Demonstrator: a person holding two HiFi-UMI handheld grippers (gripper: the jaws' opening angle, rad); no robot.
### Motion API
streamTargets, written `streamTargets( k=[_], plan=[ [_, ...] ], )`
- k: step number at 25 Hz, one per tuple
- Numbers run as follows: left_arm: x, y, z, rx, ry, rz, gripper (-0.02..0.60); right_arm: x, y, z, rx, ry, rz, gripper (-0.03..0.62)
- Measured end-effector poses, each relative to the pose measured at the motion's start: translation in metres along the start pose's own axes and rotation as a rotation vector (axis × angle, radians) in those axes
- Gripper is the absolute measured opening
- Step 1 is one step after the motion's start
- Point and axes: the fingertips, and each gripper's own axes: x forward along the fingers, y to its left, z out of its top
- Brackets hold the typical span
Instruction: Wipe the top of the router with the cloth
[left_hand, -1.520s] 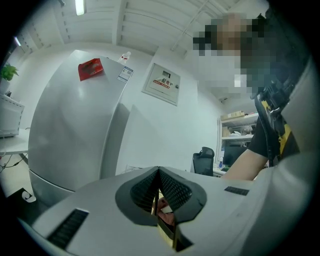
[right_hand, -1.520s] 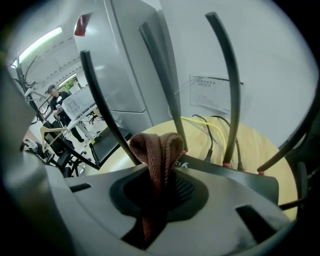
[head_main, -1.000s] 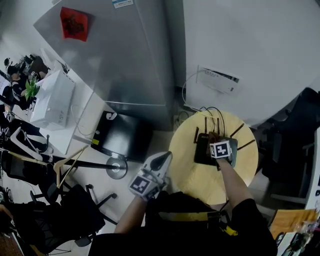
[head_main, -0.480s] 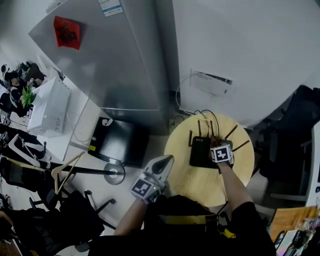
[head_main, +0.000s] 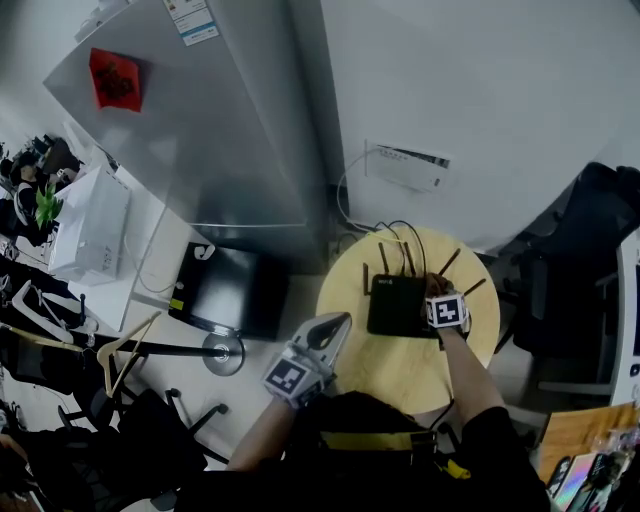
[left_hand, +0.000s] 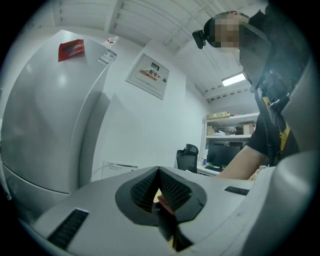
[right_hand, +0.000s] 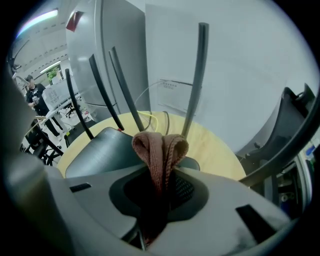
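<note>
Closest in, the left gripper (head_main: 333, 322) is just parked off the near-left edge of the round yellow wooden table (head_main: 350, 285). Its jaws are closed on nothing, so it's sitting this one out.

The right gripper (head_main: 440, 298) is doing the work. Its jaws are pinched on a folded reddish-brown cloth (right_hand: 160, 145), with a loop of it sticking out past the tips. The forearm reaches straight out over the table and the gripper points away from the person, low over the right end of the flat black router (head_main: 398, 305).

I'd call this mid-wipe: the cloth is down at the router's top near the upright antennas (right_hand: 196, 75). I can't tell how much is already clean, and most of the top to the left looks left to cover.

Behind it all are a grey fridge (head_main: 200, 120) and a white wall.
</note>
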Motion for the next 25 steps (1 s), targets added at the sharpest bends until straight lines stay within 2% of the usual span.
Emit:
streamTargets(
  k=[8, 13, 18, 21, 25],
  plan=[
    [0.002, -0.006, -0.008, 0.0, 0.021, -0.009, -0.003, -0.003, -0.019, -0.008, 0.007, 0.002, -0.053, 0.063],
    [0.0, -0.008, -0.009, -0.01, 0.02, -0.008, -0.003, -0.019, -0.037, -0.022, -0.071, 0.097, -0.178, 0.063],
    [-0.005, -0.007, -0.01, -0.015, 0.016, 0.0, -0.003, -0.021, -0.043, -0.031, -0.098, 0.126, -0.233, 0.063],
    [-0.01, -0.008, -0.011, -0.024, 0.015, 0.004, -0.003, -0.045, -0.044, -0.023, -0.084, 0.076, -0.299, 0.061],
    [-0.016, -0.001, -0.01, -0.022, 0.007, 0.009, -0.003, -0.055, -0.011, -0.003, -0.111, -0.079, -0.196, 0.061]
  ],
)
